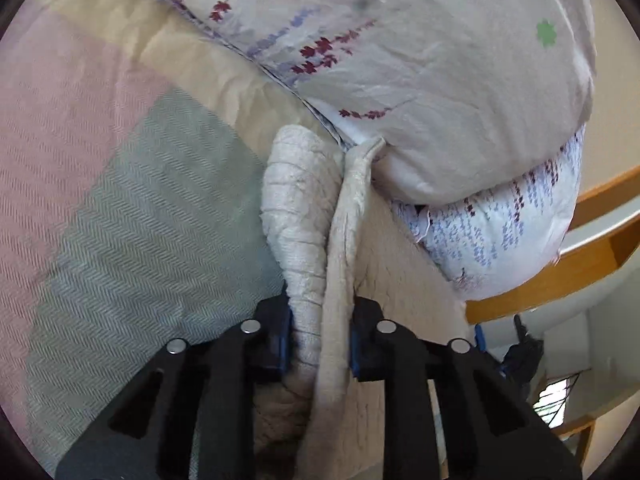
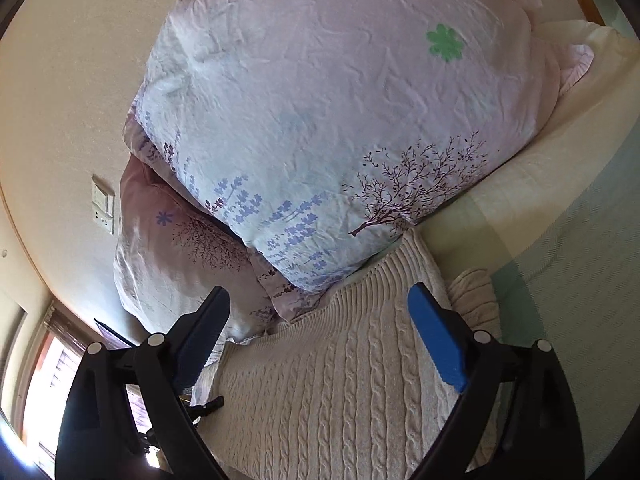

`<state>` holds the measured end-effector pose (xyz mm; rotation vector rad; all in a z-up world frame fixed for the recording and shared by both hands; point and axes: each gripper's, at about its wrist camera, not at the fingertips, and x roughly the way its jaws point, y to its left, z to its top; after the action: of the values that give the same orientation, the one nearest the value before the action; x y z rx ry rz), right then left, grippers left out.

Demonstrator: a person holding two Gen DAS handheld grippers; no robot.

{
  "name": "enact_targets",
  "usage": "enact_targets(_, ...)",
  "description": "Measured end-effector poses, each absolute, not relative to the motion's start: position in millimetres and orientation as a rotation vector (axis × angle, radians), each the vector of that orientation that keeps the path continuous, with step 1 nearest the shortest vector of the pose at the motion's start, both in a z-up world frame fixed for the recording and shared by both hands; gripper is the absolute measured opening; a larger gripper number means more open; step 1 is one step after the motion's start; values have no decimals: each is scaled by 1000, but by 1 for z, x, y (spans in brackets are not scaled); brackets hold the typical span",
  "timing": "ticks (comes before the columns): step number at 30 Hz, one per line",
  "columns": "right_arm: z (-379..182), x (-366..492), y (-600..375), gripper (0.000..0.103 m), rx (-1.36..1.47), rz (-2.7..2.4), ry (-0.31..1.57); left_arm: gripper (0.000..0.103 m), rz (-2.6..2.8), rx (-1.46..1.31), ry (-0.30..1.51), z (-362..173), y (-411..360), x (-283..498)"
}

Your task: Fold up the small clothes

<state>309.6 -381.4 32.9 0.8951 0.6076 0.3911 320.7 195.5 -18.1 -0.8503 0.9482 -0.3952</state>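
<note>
While left gripper [image 1: 320,336] pinches bunched cream sweater [image 1: 316,240] edge between closed-in fingers, likely lifting fold over, right gripper [image 2: 320,344] hovers spread wide above sweater body, gripping nothing, probably ready to take hold or smooth. Sweater lies on striped bedspread [image 1: 120,200], its far end just beside floral pillow [image 2: 320,120]; second pillow [image 2: 180,248] under that one.

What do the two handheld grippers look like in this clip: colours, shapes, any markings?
Both grippers, the left gripper and right gripper, are matte black plastic linkages with slotted cut-outs and round silver pivot pins. Each finger carries a flat blue pad. No cables, labels, sleeves or hands show.
</note>
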Motion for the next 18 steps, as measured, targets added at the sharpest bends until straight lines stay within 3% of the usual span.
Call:
enact_targets(3, 34, 308, -387, 92, 920, 393, 606, 16, -393, -873, 941, -5, 187, 320)
enact_targets(6, 40, 303, -398, 92, 944, 390, 572, 15, -490, -847, 866, 41, 149, 323)
enact_targets(9, 51, 294, -413, 92, 936, 371, 524, 14, -655, -803, 813, 83, 73, 336)
enact_targets(12, 54, 288, -433, 92, 946, 351, 495, 14, -858, -791, 831, 91, -26, 354)
enact_targets(16, 42, 292, -461, 92, 998, 324, 533, 25, -1141, -918, 1013, 57, -130, 373)
enact_targets(18, 35, 295, -470, 95, 1033, 340, 561, 41, -1163, -948, 1024, 50, -135, 367)
